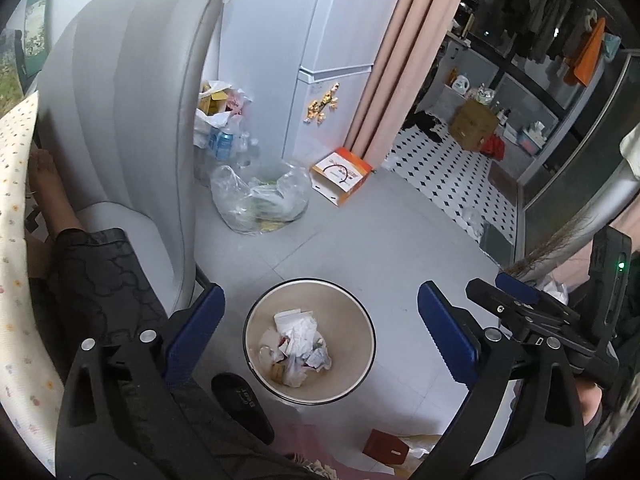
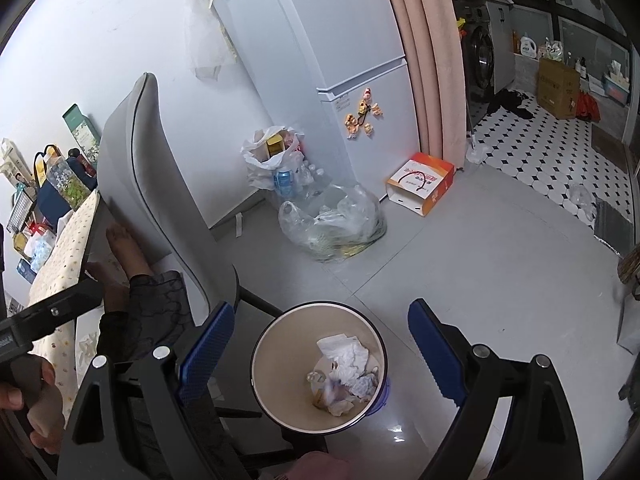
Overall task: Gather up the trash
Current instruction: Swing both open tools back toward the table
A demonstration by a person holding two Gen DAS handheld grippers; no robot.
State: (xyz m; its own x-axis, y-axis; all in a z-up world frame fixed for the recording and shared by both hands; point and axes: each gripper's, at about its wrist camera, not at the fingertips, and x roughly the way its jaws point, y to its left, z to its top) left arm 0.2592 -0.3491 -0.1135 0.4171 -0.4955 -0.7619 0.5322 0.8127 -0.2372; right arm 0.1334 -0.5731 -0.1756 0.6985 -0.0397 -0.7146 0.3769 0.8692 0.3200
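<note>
Both grippers poised over the bin, nothing in either.

The left gripper point(image 1: 320, 336) and right gripper point(image 2: 320, 344) each hang above the round bin point(image 1: 256, 320) on the floor with jaws spread wide and empty, aimed down so anything let go lands inside. Crumpled paper and wrappers point(image 1: 298, 344) lie at the bottom. A red scrap point(image 1: 386, 446) sits on the floor just beside the bin, likely next.

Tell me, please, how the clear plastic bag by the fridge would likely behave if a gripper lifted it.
The clear plastic bag looks thin and crumpled, so probably floppy and slippery. It slumps half-full on the floor, so probably light, sagging when lifted.
</note>
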